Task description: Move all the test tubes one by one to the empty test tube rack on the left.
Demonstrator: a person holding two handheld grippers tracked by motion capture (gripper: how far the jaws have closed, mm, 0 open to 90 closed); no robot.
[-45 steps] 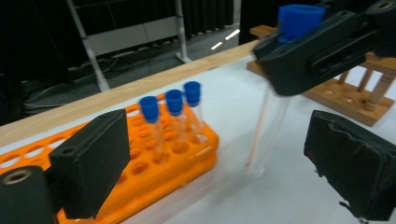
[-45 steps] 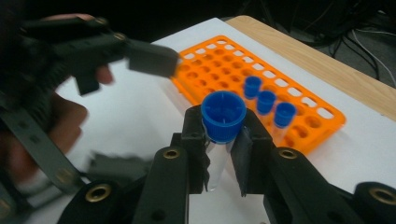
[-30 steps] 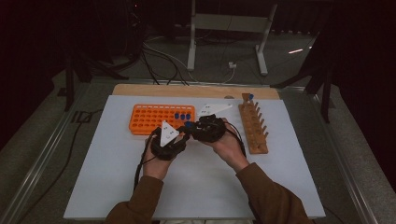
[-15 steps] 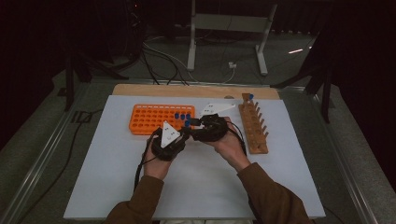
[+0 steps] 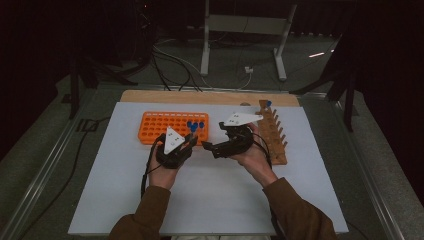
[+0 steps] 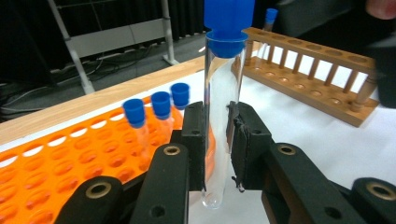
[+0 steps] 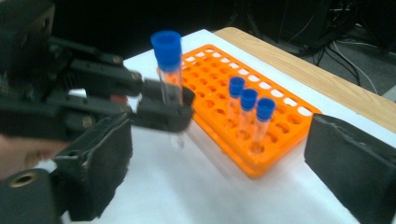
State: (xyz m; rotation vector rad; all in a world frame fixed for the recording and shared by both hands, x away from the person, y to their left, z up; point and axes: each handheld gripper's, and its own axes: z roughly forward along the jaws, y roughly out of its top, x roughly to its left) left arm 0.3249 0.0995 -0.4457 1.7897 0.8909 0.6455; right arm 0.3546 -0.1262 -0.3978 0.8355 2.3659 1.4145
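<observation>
Tube handed over to the left gripper, racking yet to come

Mid-frame in the high view, the left gripper [image 5: 189, 143] is clamped on a capped test tube [image 6: 221, 116], upright above the white mat; the right gripper [image 5: 207, 148] has just been opening, jaws wide with nothing between them. Three capped tubes [image 7: 247, 116] stand in the orange rack [image 5: 157, 127]; the wooden rack [image 5: 274, 137], right of centre, keeps one.
</observation>
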